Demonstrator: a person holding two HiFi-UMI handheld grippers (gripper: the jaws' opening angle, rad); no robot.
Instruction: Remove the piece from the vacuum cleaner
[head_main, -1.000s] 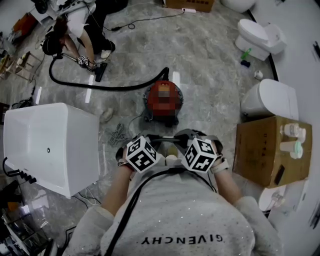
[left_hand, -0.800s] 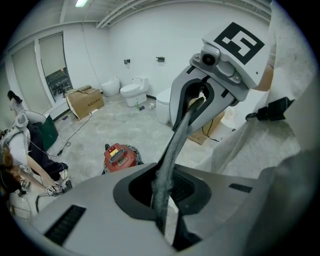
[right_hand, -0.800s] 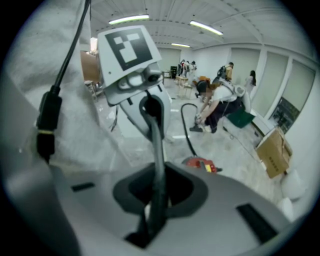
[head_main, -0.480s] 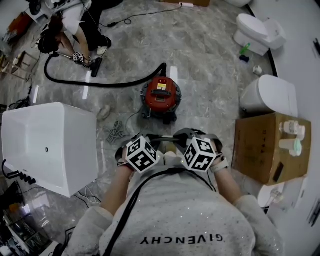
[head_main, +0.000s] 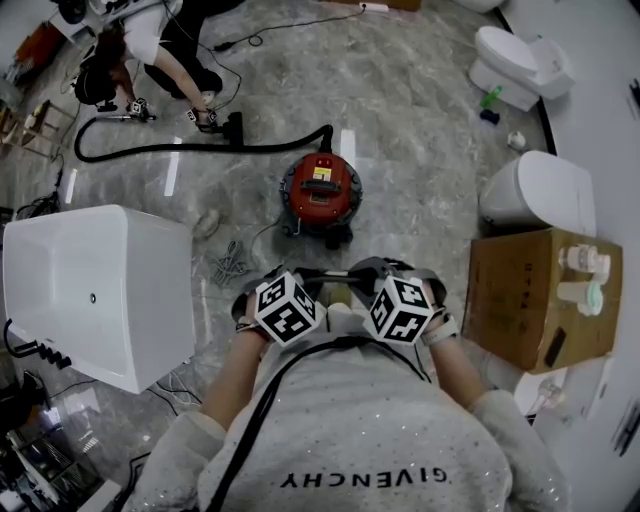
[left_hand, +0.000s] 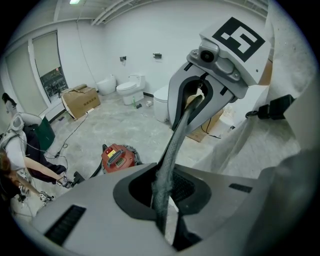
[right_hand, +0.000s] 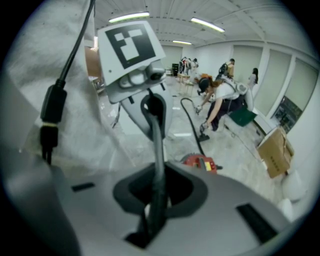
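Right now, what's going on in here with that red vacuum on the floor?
The person wearing the camera stands back from the red vacuum cleaner, with the left tool and right tool held close to the chest. A dark cord stretches between them, and both tools look closed on it. Across the floor, another person bends over the far end of the vacuum's black hose. Neither tool touches the vacuum.

Floor (head_main: 430, 130): grey marble-pattern surface. Walls (left_hand: 150, 30): plain white. Ceiling light strips (right_hand: 129, 17): lit. Glazed partitions (right_hand: 292, 90) line one side of the room. A white bathtub (head_main: 90, 290) stands at left. A toilet (head_main: 515, 65), a second toilet (head_main: 540, 200) and a cardboard box (head_main: 525, 300) stand along the right wall.
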